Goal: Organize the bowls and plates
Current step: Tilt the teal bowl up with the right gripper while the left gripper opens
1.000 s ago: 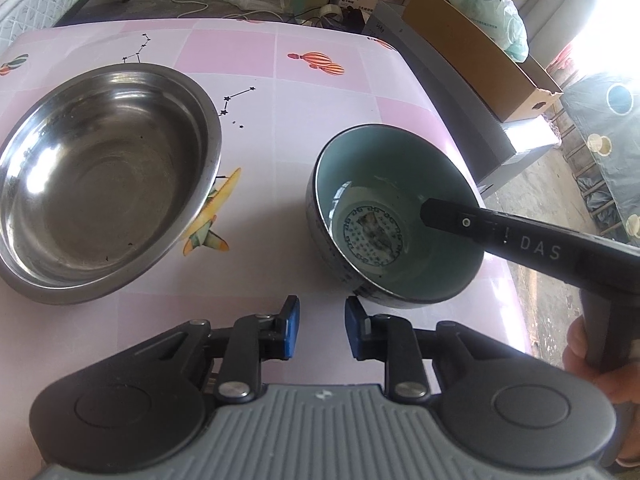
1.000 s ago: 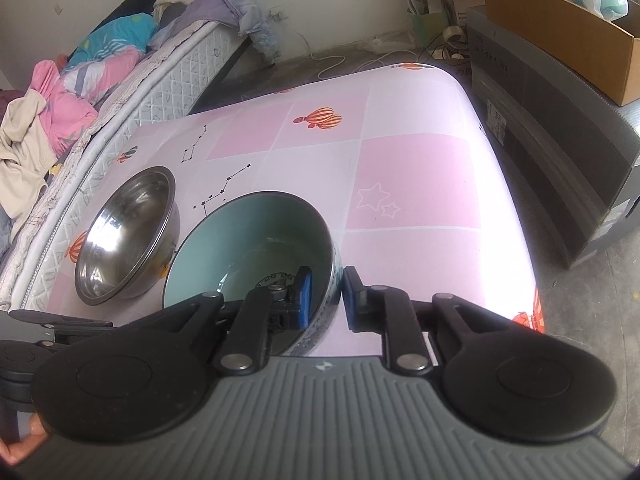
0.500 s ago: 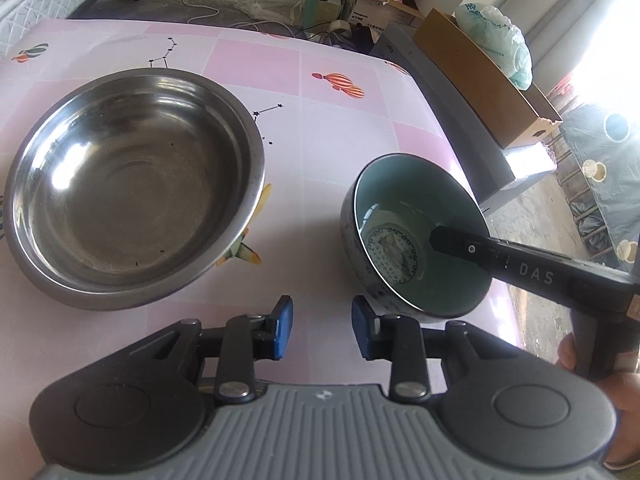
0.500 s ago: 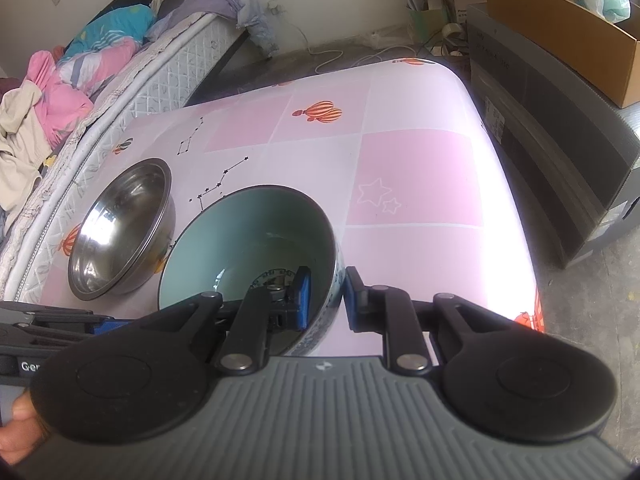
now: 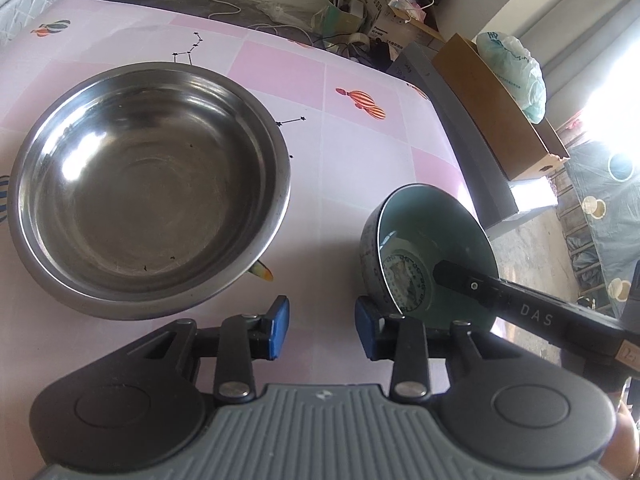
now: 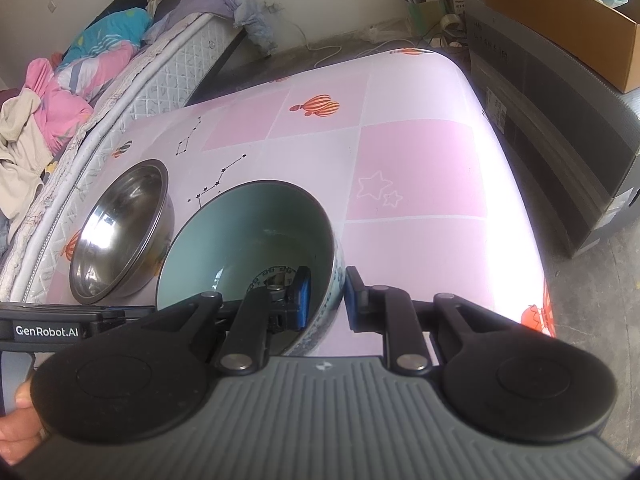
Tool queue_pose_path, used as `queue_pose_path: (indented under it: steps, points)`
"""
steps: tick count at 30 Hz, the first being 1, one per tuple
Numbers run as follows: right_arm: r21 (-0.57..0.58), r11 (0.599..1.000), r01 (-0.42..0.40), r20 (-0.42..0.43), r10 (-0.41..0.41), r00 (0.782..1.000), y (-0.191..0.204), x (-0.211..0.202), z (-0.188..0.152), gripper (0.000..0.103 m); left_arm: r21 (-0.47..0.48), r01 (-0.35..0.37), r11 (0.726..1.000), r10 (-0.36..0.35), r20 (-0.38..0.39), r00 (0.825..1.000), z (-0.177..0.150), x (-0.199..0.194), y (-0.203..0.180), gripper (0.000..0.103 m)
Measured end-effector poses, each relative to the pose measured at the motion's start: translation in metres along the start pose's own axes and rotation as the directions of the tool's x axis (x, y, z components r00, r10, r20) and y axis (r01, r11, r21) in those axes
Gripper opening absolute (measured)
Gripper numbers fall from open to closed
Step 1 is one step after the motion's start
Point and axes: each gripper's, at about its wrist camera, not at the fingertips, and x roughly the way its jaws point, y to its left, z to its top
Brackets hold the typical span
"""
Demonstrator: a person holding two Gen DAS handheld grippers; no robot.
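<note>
Right gripper [image 6: 324, 300] pinches the rim of the blue bowl [image 6: 256, 240], one finger inside, one outside. Left gripper [image 5: 322, 330] is opening with nothing between its fingers (just pink table [image 5: 360, 152]). Its nearest thing, the steel bowl [image 5: 148, 188], sits just ahead to its left, beside the blue bowl.

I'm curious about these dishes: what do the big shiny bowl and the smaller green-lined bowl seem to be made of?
The big bowl looks like stainless steel with a polished finish: grey metal, mirror-like glare and a thin rolled rim. The smaller bowl looks like glazed ceramic, perhaps porcelain: glossy pale-green inside, a printed blue-and-white pattern outside and on its floor, and a thicker wall. The look alone cannot rule out melamine.
</note>
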Motion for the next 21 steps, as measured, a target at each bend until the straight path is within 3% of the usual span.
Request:
queue_pose_path:
  steps: [5,8,10,15,21]
  points:
    - [0.007,1.0,-0.005,-0.004,0.005,1.0,-0.003,0.001,0.0,0.018,-0.023,-0.004,1.0,0.005,0.016,1.0,0.004,-0.006,0.001,0.04]
    - [0.009,1.0,-0.005,-0.008,0.005,1.0,-0.003,0.003,0.001,0.018,-0.027,-0.017,0.999,0.018,0.018,1.0,0.005,-0.007,0.001,0.05]
    - [0.012,1.0,-0.006,-0.009,0.006,1.0,-0.004,0.003,0.002,0.018,-0.033,-0.021,0.999,0.022,0.018,1.0,0.004,-0.009,0.004,0.062]
    - [0.019,1.0,-0.01,-0.011,0.01,1.0,-0.004,0.003,0.002,0.018,-0.03,-0.001,1.0,0.001,0.027,1.0,0.001,-0.015,0.008,0.075]
    - [0.023,1.0,-0.01,-0.01,0.011,1.0,-0.006,0.002,0.003,0.018,-0.024,0.047,0.999,-0.046,0.044,0.998,-0.002,-0.025,0.005,0.075]
